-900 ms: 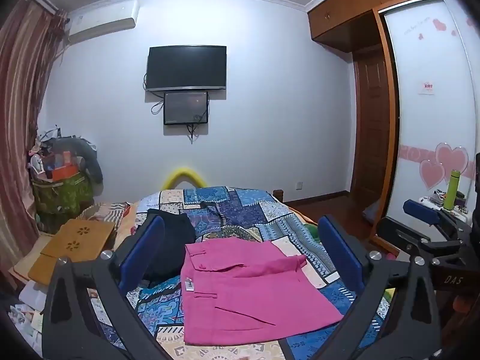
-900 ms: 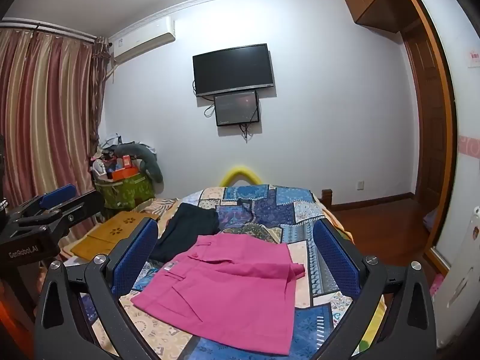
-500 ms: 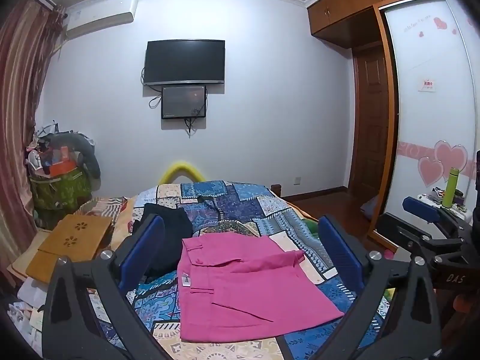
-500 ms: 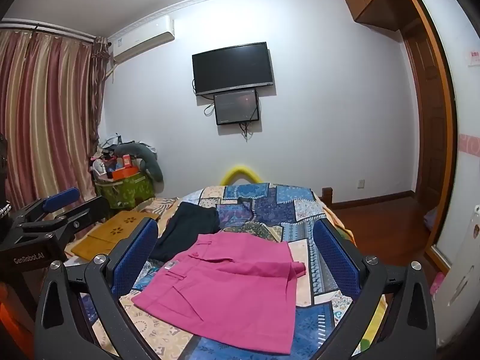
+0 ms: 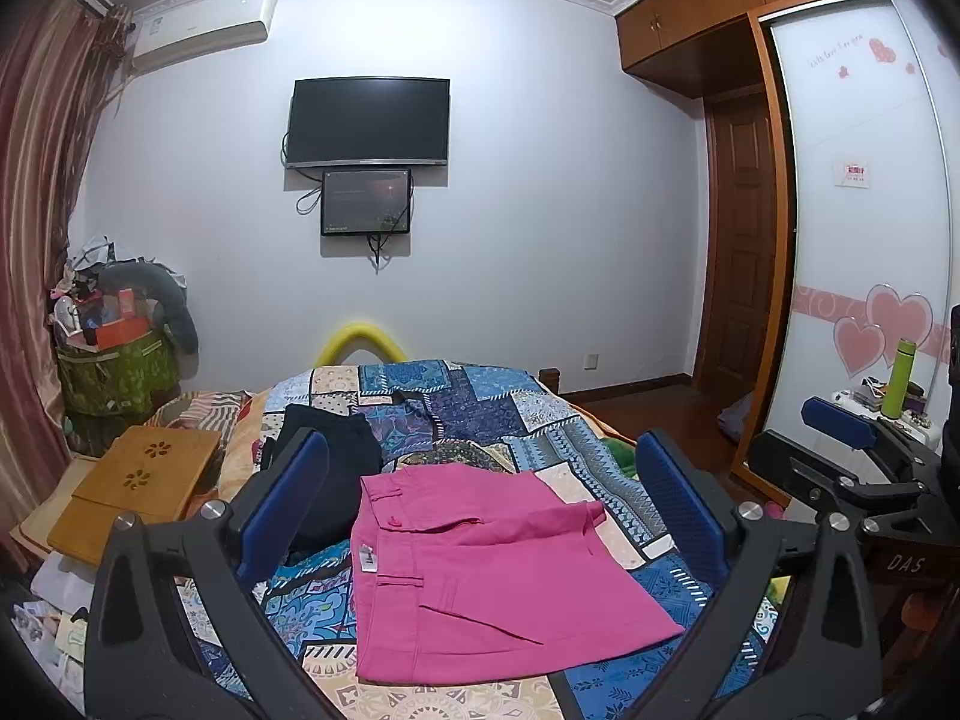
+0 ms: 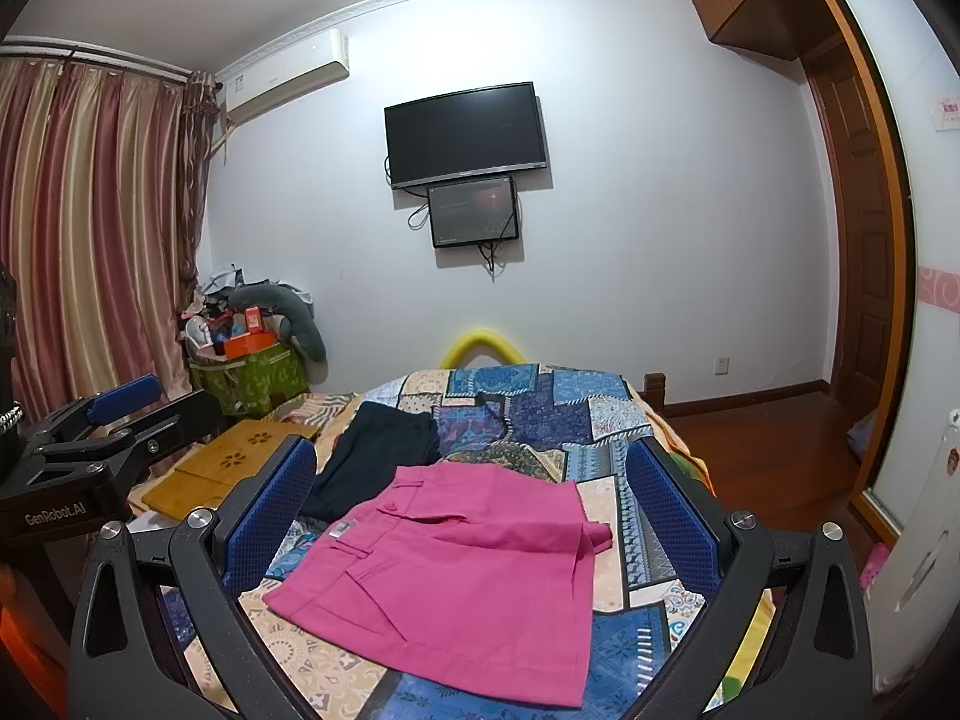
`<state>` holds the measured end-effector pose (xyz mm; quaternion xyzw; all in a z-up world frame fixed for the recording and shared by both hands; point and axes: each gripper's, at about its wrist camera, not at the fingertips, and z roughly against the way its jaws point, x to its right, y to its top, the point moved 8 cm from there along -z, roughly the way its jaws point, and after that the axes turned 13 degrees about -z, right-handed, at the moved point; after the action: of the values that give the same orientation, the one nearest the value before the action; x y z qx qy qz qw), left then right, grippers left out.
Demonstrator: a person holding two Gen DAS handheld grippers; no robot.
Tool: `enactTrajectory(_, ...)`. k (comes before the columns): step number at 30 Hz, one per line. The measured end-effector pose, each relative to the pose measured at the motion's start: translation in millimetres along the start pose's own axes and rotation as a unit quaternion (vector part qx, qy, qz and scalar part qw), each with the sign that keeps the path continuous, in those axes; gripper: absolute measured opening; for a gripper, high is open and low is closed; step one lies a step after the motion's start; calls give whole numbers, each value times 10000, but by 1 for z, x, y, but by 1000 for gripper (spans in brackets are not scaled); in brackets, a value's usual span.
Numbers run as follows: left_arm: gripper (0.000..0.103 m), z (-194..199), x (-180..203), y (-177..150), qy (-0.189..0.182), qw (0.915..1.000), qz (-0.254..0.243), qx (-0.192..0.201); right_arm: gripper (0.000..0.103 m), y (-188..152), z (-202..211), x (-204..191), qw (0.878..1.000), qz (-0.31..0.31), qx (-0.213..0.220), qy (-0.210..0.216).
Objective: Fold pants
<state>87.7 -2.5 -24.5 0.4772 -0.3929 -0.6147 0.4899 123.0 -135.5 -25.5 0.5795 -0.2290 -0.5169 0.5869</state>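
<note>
Pants, pink and folded, lie on the bed ahead of the left gripper and right gripper, both spread wide.

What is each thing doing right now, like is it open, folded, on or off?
Bright pink cotton pants: folded, lying flat on the patchwork bedspread.
Dark navy garment: lying flat beside the pink pants.
Left tongs: open, empty.
Right tongs: open, empty.
Big black wall television: screen dark.
Small black screen below it: faintly lit.
Brown wooden door: shut.
</note>
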Motion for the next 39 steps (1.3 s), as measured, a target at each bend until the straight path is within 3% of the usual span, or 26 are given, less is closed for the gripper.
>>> enactTrajectory(39, 103, 0, -1, -4, -19, 10000, 84, -19, 103, -2, -3, 2, 9999, 105, 29, -49)
